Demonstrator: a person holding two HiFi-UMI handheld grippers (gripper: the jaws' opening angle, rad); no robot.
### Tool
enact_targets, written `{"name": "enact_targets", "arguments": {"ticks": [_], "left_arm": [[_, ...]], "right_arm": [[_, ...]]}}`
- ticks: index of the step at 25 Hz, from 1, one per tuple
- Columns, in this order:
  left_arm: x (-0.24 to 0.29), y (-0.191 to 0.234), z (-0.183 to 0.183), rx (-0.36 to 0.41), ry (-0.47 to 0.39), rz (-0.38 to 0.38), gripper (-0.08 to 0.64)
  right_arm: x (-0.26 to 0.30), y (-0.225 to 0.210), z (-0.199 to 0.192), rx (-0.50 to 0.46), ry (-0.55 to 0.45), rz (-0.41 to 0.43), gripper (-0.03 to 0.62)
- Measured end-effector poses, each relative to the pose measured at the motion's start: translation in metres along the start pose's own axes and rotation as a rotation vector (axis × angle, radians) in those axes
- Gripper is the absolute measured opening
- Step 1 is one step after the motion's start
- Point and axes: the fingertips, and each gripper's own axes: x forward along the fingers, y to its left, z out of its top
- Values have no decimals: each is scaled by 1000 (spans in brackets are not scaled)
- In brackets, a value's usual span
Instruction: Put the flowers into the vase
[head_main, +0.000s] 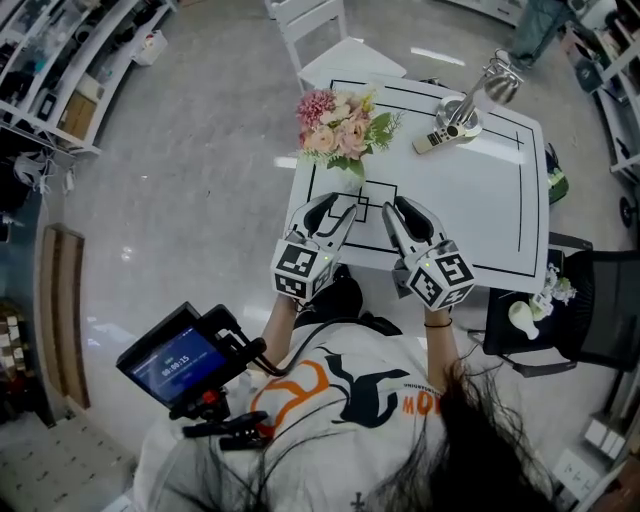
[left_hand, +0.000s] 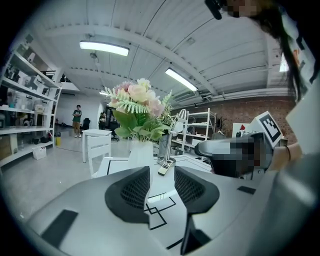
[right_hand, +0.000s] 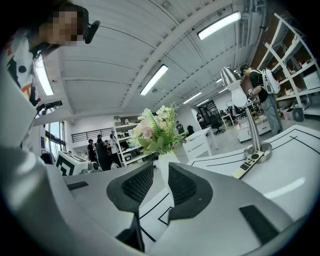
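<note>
A bunch of pink and cream flowers with green leaves stands upright in a white vase at the far left part of the white table. Both grippers hover over the near table edge, pointing at the vase from a short way off. My left gripper has its jaws parted with nothing between them. My right gripper shows a narrower gap, also with nothing in it. In the left gripper view the flowers and vase rise just beyond the pads; in the right gripper view the flowers top the vase.
A silver desk lamp and a remote control sit at the table's far side. A white chair stands beyond the table, a black chair to the right. Black lines mark the tabletop. People stand by distant shelves.
</note>
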Motion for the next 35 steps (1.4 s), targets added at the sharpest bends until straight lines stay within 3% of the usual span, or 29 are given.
{"name": "enact_targets", "arguments": {"ticks": [6,12,26,35], "left_arm": [[-32,-33,-8,-24,-8,40,102],[-62,-60,-19,-44,-9,69,57],[-120,-134,-41,-61,-16,57,33],[-136,-151,-40,-7,0,27,29]], "right_arm": [[-32,20,-11,-25,20,6,48],[-60,48,-25,-42,37,42,31],[-124,97,-60,-33,54,83,22],[-130,115,-64,-28,43,85,20]]}}
